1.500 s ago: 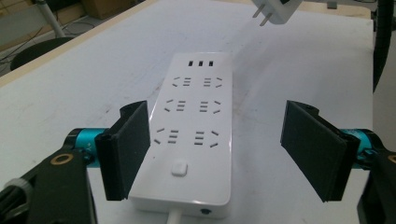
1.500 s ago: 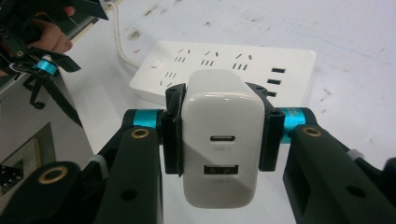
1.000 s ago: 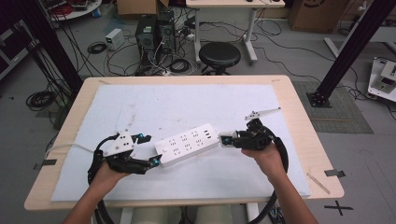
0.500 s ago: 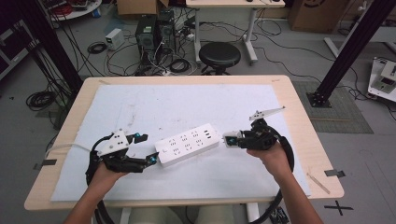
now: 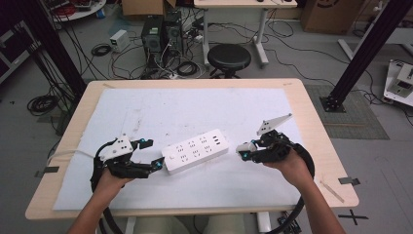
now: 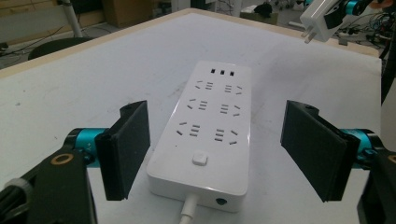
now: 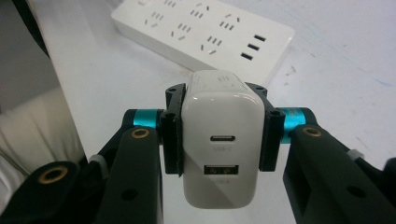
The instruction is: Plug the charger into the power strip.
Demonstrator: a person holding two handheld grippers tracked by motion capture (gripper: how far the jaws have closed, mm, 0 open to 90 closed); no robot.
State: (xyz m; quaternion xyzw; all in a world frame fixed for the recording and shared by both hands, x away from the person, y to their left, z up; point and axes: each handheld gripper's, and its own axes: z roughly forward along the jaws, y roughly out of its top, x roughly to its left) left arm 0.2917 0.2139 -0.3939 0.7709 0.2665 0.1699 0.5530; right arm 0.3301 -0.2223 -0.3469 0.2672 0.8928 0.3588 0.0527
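A white power strip [image 5: 195,150] lies slantwise on the white mat, its switch and cable end toward my left gripper [image 5: 152,153]. That gripper is open: its two black pads [image 6: 126,149] stand either side of the strip's [image 6: 215,116] near end, with a gap on the right side. To the right of the strip's far end, my right gripper [image 5: 243,152] is shut on a white USB charger [image 7: 219,140], held just above the mat. Its ports face the camera. The charger's [image 6: 320,21] prongs point downward. The strip's [image 7: 205,32] USB end lies just beyond the charger.
The white mat [image 5: 195,107] covers most of the wooden table [image 5: 316,122]. Beyond the far edge stand a black stool [image 5: 229,57] and computer cases [image 5: 160,31] among floor cables. A black frame post [image 5: 370,48] rises at the right.
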